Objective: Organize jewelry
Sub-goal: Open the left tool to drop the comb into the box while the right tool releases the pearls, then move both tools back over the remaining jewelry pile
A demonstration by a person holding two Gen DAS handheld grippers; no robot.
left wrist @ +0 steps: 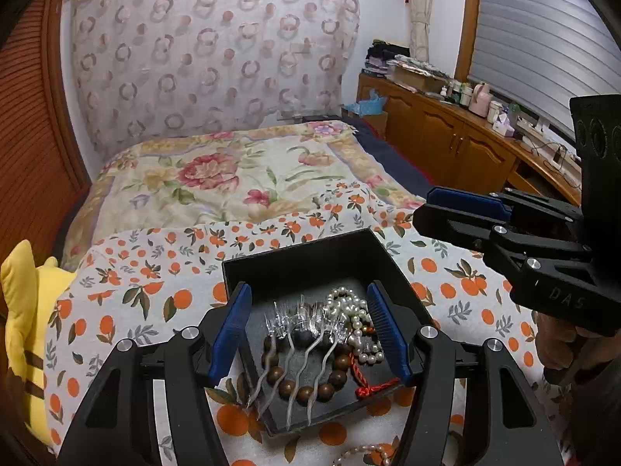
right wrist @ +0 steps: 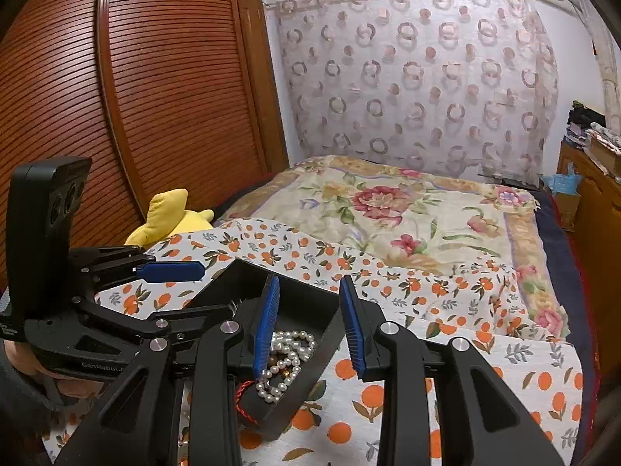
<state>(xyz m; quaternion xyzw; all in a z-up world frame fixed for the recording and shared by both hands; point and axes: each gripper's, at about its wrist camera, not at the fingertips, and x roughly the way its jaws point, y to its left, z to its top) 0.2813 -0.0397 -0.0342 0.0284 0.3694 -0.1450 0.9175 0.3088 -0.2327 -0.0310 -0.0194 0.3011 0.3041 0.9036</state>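
Note:
A black open box [left wrist: 299,260] sits on the orange-print cloth on the bed. Inside lie silver wavy hair pins [left wrist: 302,334], a brown wooden bead bracelet [left wrist: 306,388] with a red cord [left wrist: 368,386], and a white pearl strand [left wrist: 357,318]. My left gripper [left wrist: 310,330] is open, its blue pads spread over the box, holding nothing. My right gripper [right wrist: 310,326] is open above the box's right wall [right wrist: 322,353], with the pearls [right wrist: 287,353] just left of it; it shows in the left wrist view [left wrist: 462,209] at the right. Another pearl piece [left wrist: 365,452] lies on the cloth before the box.
A yellow plush toy [left wrist: 23,310] lies at the bed's left edge by the wooden louvered wardrobe [right wrist: 136,97]. A floral quilt [left wrist: 233,171] covers the far bed. A wooden cabinet [left wrist: 446,136] with clutter runs along the right wall.

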